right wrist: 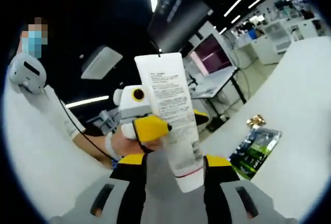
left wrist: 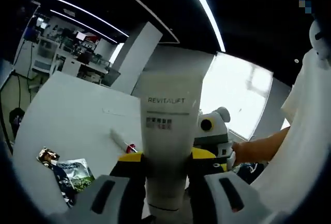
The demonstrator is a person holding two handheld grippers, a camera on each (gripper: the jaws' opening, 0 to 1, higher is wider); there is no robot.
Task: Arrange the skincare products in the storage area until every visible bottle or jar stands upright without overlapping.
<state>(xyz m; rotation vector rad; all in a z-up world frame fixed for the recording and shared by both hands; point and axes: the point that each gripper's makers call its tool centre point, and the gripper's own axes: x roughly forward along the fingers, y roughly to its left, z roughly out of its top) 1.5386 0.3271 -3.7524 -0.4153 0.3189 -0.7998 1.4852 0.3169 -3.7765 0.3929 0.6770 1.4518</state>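
A white tube marked REVITALIFT [left wrist: 168, 125] stands upright with its crimped end up, and my left gripper [left wrist: 166, 159] is shut on its lower half. In the right gripper view the tube's printed back [right wrist: 173, 125] faces me, and the left gripper [right wrist: 154, 130] comes in from the left with a yellow fingertip [right wrist: 150, 128] pressed on it. The tube's cap end hangs between the jaws of my right gripper [right wrist: 175, 162], which is open, with a gap on its left side. The right gripper [left wrist: 212, 131] sits just behind the tube in the left gripper view.
On the white table [left wrist: 67, 110] lie dark green sachets [left wrist: 72, 175] [right wrist: 256, 149], a small gold packet [right wrist: 255, 121] and a thin pen-like stick with a red end [left wrist: 123, 142]. A person in white [left wrist: 305, 131] stands close. Desks and monitors stand far behind.
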